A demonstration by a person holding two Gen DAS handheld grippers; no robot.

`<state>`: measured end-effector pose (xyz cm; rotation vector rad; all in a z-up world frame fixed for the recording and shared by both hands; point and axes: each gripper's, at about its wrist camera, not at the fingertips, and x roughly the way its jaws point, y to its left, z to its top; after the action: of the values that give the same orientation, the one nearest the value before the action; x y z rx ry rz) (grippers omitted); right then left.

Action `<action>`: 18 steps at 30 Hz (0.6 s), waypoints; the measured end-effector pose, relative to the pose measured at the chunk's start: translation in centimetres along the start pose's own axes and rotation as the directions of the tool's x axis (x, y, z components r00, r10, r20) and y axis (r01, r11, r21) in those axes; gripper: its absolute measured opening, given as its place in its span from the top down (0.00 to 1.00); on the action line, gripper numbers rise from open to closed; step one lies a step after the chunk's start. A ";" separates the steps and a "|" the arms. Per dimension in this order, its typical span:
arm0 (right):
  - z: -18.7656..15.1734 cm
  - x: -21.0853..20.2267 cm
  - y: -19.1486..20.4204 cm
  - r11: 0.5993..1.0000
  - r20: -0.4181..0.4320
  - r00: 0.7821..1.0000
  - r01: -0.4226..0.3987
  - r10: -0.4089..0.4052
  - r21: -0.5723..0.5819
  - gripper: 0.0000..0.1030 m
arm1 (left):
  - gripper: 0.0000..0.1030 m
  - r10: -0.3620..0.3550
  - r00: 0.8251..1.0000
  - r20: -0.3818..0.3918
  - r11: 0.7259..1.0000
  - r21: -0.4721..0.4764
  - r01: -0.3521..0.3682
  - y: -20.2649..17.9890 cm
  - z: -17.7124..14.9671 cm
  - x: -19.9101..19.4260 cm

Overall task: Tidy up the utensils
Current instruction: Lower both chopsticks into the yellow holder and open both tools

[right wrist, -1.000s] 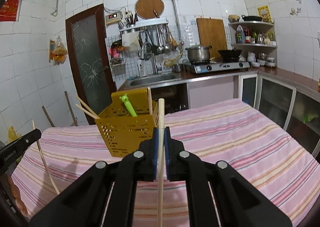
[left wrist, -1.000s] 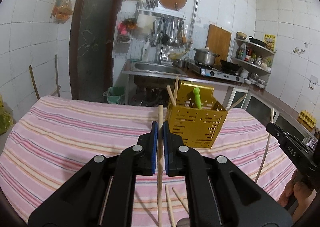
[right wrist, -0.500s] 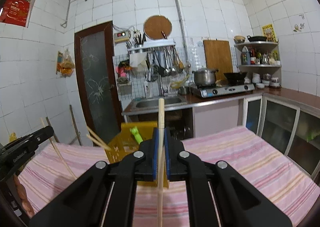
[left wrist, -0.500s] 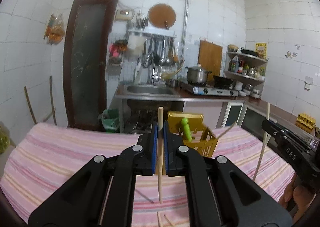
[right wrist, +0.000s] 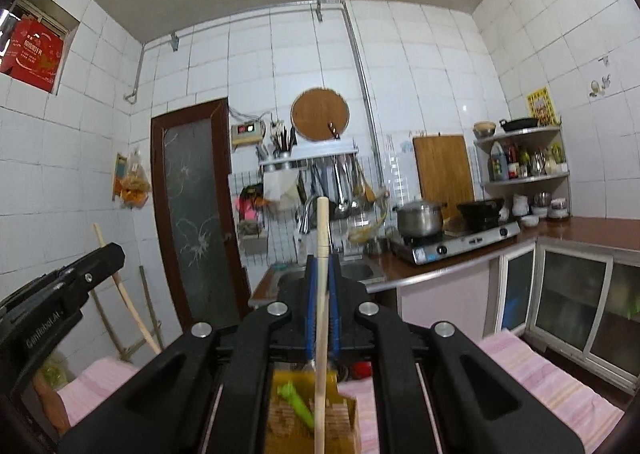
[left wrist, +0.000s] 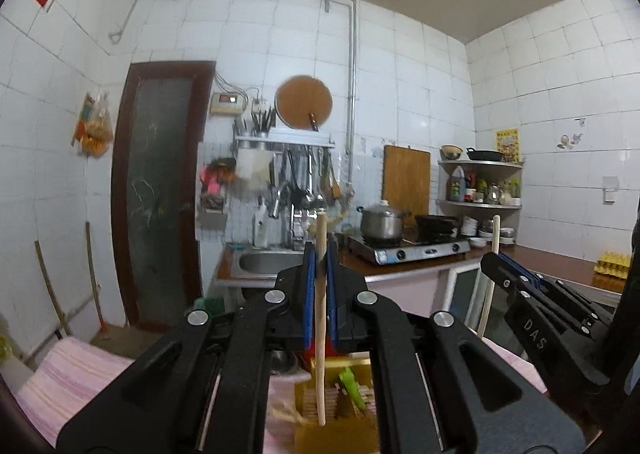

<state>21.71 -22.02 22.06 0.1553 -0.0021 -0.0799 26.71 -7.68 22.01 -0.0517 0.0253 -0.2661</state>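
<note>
My left gripper (left wrist: 319, 254) is shut on a wooden chopstick (left wrist: 320, 334) held upright; its lower tip hangs over the yellow perforated utensil holder (left wrist: 340, 426), which holds a green utensil (left wrist: 352, 390). My right gripper (right wrist: 321, 266) is shut on a second wooden chopstick (right wrist: 321, 314), upright above the same holder (right wrist: 312, 414) with the green utensil (right wrist: 298, 402). The right gripper also shows in the left wrist view (left wrist: 536, 302), with its chopstick (left wrist: 490, 286). The left gripper also shows in the right wrist view (right wrist: 60, 294), with its chopstick (right wrist: 128, 294).
A pink striped tablecloth (right wrist: 552, 378) covers the table under the holder. Behind stand a sink counter (left wrist: 264, 262), a gas stove with a pot (left wrist: 380, 226), wall shelves (right wrist: 524, 170) and a dark door (left wrist: 160, 190).
Both grippers have risen and tilted up with their chopsticks. The holder has dropped from mid-frame to the bottom edge, now under the chopstick tips.
</note>
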 end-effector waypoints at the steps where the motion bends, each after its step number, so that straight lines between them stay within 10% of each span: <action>1: -0.1 0.6 0.2 1.000 0.008 1.000 0.009 -0.009 -0.005 0.94 | 0.96 -0.001 1.000 -0.002 1.000 -0.001 0.001 0.0 -0.1 0.8; 18: -6.2 8.4 0.7 0.996 0.005 0.997 0.077 -0.077 -0.051 0.94 | 0.96 0.022 0.999 -0.045 0.999 -0.022 -0.023 1.8 -6.7 11.4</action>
<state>30.19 -21.01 15.99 0.1037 0.0034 -0.1571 37.94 -9.23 15.06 -0.0678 0.0732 -0.2445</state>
